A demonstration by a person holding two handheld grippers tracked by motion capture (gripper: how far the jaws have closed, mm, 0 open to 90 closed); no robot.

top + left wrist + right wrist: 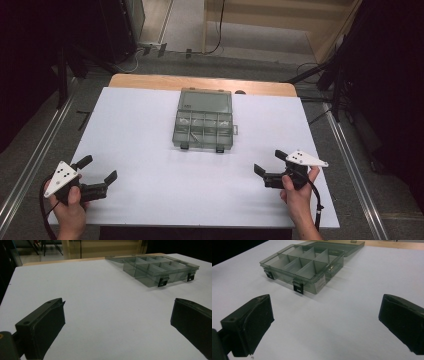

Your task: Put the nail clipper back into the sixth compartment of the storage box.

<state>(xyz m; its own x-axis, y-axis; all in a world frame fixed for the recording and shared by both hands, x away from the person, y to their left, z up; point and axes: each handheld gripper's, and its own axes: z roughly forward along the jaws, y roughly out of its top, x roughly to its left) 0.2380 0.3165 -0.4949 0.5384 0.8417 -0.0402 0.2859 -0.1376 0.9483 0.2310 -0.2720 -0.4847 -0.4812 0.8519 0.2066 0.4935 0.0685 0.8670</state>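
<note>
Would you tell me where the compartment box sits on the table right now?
In the high view the open compartment box lies at the far middle of the white table, ahead of and between both grippers.

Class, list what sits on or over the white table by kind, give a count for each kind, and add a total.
Clear grey compartment box, lid open: 1
Black latches on the box's front: 2
Hand-held grippers, left gripper and right gripper: 2
Total: 5
</note>
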